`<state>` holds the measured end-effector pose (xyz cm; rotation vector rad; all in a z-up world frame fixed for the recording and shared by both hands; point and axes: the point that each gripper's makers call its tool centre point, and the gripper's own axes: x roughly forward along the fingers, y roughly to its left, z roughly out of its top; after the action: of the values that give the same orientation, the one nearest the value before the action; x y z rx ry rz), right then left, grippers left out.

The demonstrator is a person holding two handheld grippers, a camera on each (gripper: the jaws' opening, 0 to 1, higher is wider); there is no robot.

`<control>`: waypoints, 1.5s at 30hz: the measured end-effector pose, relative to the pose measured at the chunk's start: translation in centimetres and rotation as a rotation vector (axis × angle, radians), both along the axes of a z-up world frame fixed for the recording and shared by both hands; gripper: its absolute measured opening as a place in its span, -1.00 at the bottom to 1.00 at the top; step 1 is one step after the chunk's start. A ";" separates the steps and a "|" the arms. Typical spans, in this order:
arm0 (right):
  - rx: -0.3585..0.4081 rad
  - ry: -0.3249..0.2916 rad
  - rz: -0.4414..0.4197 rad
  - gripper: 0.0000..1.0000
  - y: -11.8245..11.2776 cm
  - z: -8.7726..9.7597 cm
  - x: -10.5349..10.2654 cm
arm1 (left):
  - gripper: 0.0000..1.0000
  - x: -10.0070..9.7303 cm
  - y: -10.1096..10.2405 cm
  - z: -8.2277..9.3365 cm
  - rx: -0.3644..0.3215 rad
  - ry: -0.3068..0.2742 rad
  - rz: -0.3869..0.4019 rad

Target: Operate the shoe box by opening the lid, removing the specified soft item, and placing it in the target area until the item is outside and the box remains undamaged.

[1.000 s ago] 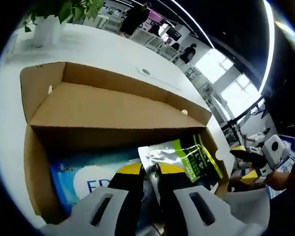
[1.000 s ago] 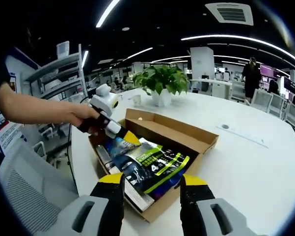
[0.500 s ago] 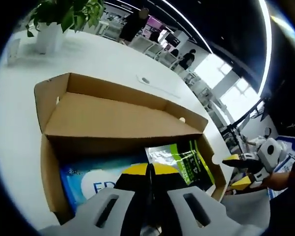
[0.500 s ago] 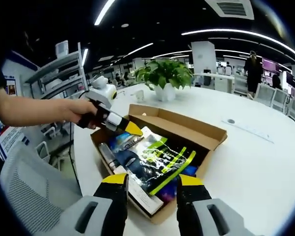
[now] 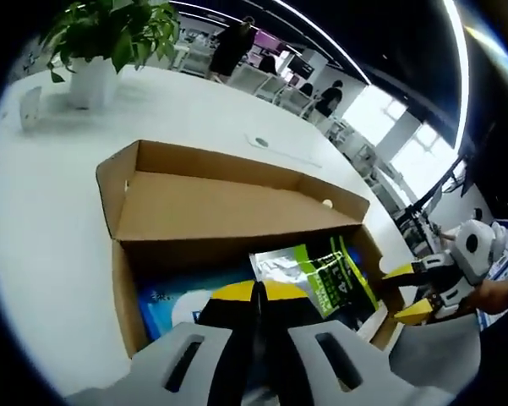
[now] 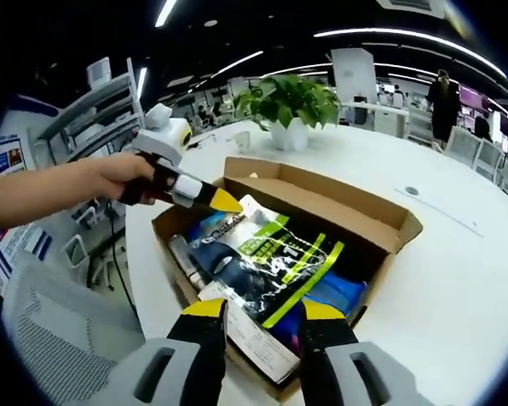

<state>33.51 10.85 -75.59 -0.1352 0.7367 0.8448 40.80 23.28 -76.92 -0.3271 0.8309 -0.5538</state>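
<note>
In the right gripper view, the left gripper (image 6: 224,201), held in a hand (image 6: 122,176), is clamped on the top edge of the glossy black-and-green soft pouch (image 6: 266,262), which lies inside the open brown cardboard shoe box (image 6: 380,222) on the white table (image 6: 465,279). The right gripper (image 6: 259,311) is set partly open, holding nothing.

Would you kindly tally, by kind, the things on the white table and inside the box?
Shoe box: 1
Pouches with green stripes: 1
Blue packs: 1
Potted plants: 1
Total: 4
</note>
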 end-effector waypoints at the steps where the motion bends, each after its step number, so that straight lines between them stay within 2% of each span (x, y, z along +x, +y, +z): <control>1: -0.002 0.005 -0.005 -0.41 0.0 -0.1 0.1 | -1.00 0.1 0.0 0.0 0.001 -0.001 0.000; 6: -0.009 0.083 -0.019 -0.40 0.1 -1.3 -0.1 | -1.00 0.0 0.0 -0.1 0.016 -0.005 -0.015; 12: 0.006 0.127 -0.035 -0.42 0.6 -2.2 -0.3 | -1.00 -0.1 0.1 -0.3 0.017 -0.001 -0.017; 15: 0.037 0.141 -0.068 -0.51 0.7 -2.2 -0.1 | -1.00 0.0 0.1 -0.3 0.014 -0.003 -0.014; 19: 0.074 0.137 -0.114 -0.66 0.4 -2.0 0.4 | -1.00 0.0 -0.1 0.1 0.007 -0.011 -0.004; 22: 0.104 0.109 -0.142 -0.96 0.0 -1.2 0.9 | -1.00 0.0 -0.2 0.5 -0.001 -0.016 0.002; 26: 0.130 0.106 -0.169 -1.00 -0.3 -0.9 1.1 | -1.00 0.2 -0.5 1.5 -0.043 -0.019 0.037; 31: 0.157 0.100 -0.197 -1.00 -0.8 -0.4 1.2 | -1.00 0.1 -0.8 2.2 -0.032 -0.033 0.032; 37: 0.221 0.081 -0.231 -1.00 -1.6 1.5 1.6 | -1.00 0.0 -1.2 3.5 -0.053 -0.048 0.039; 41: 0.252 0.075 -0.261 -1.00 -2.5 2.6 2.0 | -1.00 0.0 -1.8 4.8 -0.109 -0.052 0.037; 45: 0.256 0.069 -0.272 -1.00 -3.1 3.4 1.8 | -1.00 0.1 -2.6 5.7 -0.118 -0.062 0.026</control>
<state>35.33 7.80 -72.23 0.2201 0.6870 0.6784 40.93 20.69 -71.18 -0.4256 0.7347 -0.5874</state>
